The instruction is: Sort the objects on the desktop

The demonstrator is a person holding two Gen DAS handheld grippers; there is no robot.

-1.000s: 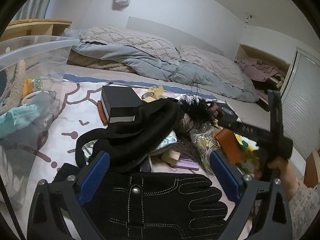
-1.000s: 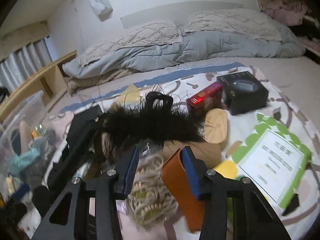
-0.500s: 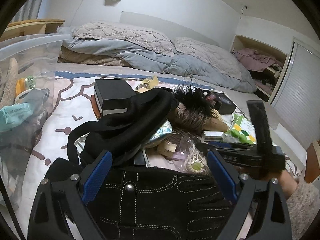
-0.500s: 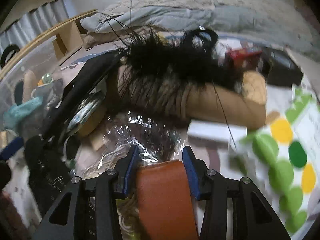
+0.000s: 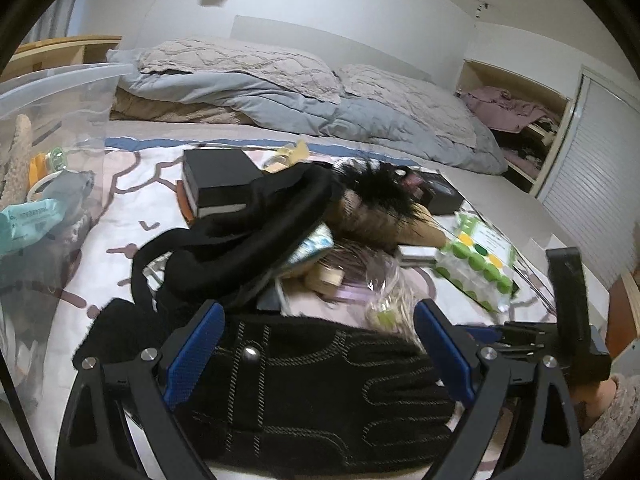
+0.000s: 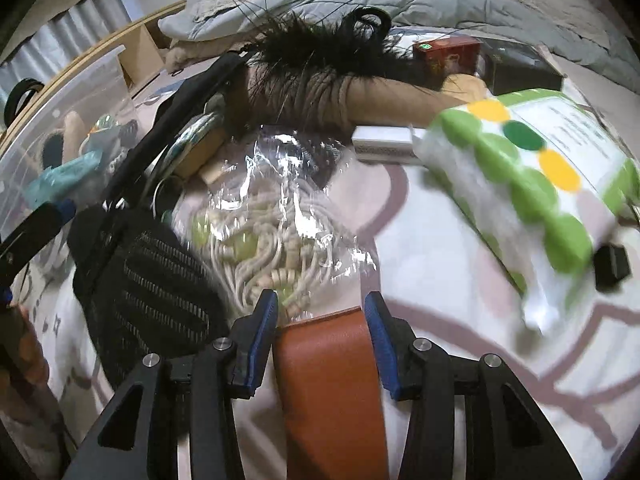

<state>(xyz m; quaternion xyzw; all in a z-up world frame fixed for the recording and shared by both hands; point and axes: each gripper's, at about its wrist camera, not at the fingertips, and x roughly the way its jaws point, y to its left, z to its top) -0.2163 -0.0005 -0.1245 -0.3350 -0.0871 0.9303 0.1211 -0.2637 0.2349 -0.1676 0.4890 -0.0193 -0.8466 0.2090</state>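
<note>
Orange-brown leather case (image 6: pixel 328 380) sits clamped between the right gripper's (image 6: pixel 320 320) blue pads at lower centre of the right view, jaws partly closed on its sides. Just beyond the tips: clear bag of cord and beads (image 6: pixel 276 224). Black glove (image 6: pixel 148 276) to its left, green-dotted packet (image 6: pixel 520 176) at right, blurred. Left view: left gripper (image 5: pixel 320 344) with jaws spread wide, holding nothing, the black glove (image 5: pixel 312 396) lying between and under the fingers. Clear bin (image 5: pixel 48 128) at left edge.
</note>
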